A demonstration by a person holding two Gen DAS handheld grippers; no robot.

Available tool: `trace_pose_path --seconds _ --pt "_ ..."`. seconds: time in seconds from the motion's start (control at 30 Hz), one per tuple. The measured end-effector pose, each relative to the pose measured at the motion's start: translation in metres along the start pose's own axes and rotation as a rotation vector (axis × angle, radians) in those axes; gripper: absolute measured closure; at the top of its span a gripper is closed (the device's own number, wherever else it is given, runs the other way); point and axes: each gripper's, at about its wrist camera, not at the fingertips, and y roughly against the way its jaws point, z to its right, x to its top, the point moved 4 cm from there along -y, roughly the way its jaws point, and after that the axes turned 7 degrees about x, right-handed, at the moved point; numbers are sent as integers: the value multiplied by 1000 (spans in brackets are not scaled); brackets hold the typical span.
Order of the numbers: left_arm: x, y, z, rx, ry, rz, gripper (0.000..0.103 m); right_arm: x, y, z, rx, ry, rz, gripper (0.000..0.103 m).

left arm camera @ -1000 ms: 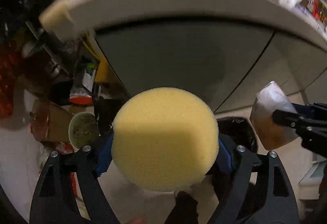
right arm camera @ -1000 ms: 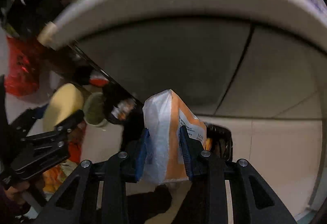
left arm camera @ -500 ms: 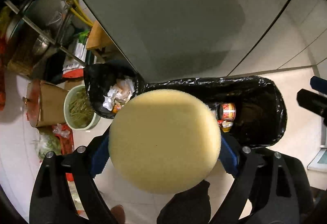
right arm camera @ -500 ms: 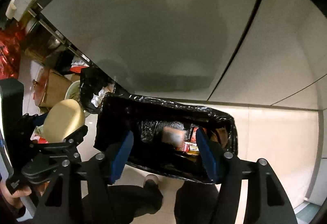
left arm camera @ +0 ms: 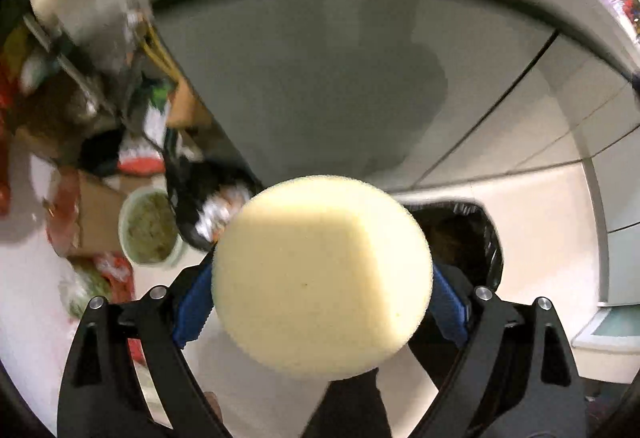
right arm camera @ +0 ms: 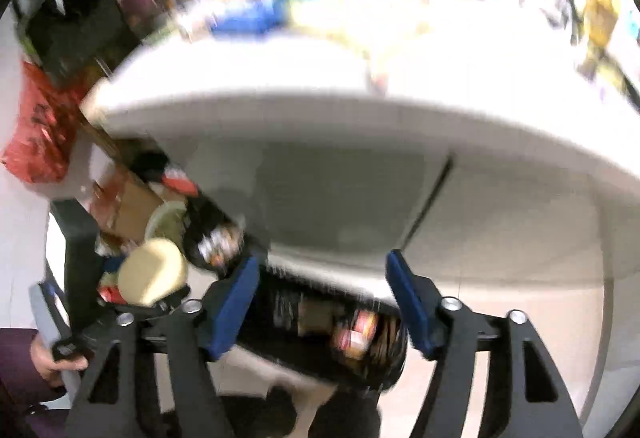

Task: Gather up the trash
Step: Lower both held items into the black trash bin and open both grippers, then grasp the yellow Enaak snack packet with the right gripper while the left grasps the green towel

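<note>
Left gripper (left arm camera: 322,302) spread wide, pads gripping the yellow sponge (left arm camera: 322,278); bin (left arm camera: 472,238) beyond its fingertips. Centre over the bin before release. Right gripper (right arm camera: 322,302) opening, empty.

Your left gripper (left arm camera: 322,296) has the sponge (left arm camera: 322,278) between its pads, above the floor, with the lined bin (left arm camera: 476,238) behind and to its right. A bowl (left arm camera: 148,226) sits left of it, beside a box (left arm camera: 96,210). Your right gripper (right arm camera: 322,304) hangs over that bin (wrappers lie inside), below the counter edge (right arm camera: 320,118).
</note>
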Motion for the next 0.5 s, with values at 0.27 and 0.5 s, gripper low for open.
trace_pose_path --seconds 0.27,0.5 --pt "51 48 5 -41 88 77 13 118 40 17 -23 212 109 5" --pt "4 -10 19 37 16 -238 13 129 23 23 39 278 71 5"
